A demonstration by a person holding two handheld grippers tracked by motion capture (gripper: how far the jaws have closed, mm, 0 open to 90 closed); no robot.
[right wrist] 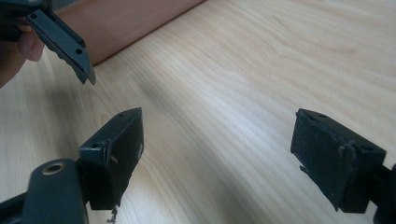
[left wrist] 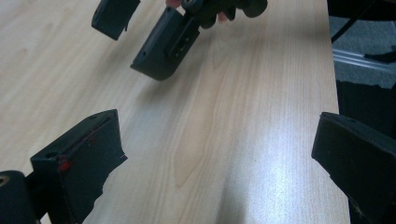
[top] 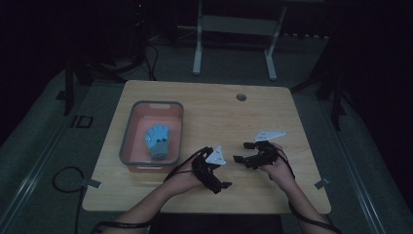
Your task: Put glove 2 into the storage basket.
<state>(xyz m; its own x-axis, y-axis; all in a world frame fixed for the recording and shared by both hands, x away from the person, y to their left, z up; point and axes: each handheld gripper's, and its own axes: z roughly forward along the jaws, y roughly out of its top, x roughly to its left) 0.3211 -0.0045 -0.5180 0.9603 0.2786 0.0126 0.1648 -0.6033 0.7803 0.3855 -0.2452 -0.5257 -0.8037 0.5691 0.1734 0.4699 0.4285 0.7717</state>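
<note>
Table point(top: 204, 112): a light wood-grain top with rounded corners, seen from above in a dim room; a small round grey hole point(top: 241, 97) sat near its far edge, right of centre.
Grain: in both gripper views the top was pale and glossy, with a bright patch of reflected light.
Bin point(top: 127, 131): a grey-rimmed tub with a pinkish inside stood on the left part of the table, well apart from both grippers.
Glove point(top: 158, 140): a light blue glove lay inside the bin, toward its near right side, fingers pointing away from the person.
Left gripper point(top: 221, 185): held over the near middle of the table, just right of the bin's near corner; in its own view point(left wrist: 212, 158) the jaws stood wide apart with bare wood between them, nothing held.
Right gripper point(top: 241, 152): held just right of the left one, jaws pointing left toward it, the two near but apart; in its own view point(right wrist: 217, 154) the jaws were spread wide over bare wood, nothing held.
Hands: the left hand point(top: 187, 178) and right hand point(top: 280, 168) came in from the near edge, forearms bare.
Floor point(top: 44, 146): grey carpet around the table, a black cable point(top: 63, 180) looped at the near left.
Room: dark beyond the table; the white legs of another stand point(top: 197, 53) rose behind it.
Edge: the left gripper view showed the table's side edge with dark floor beyond.
</note>
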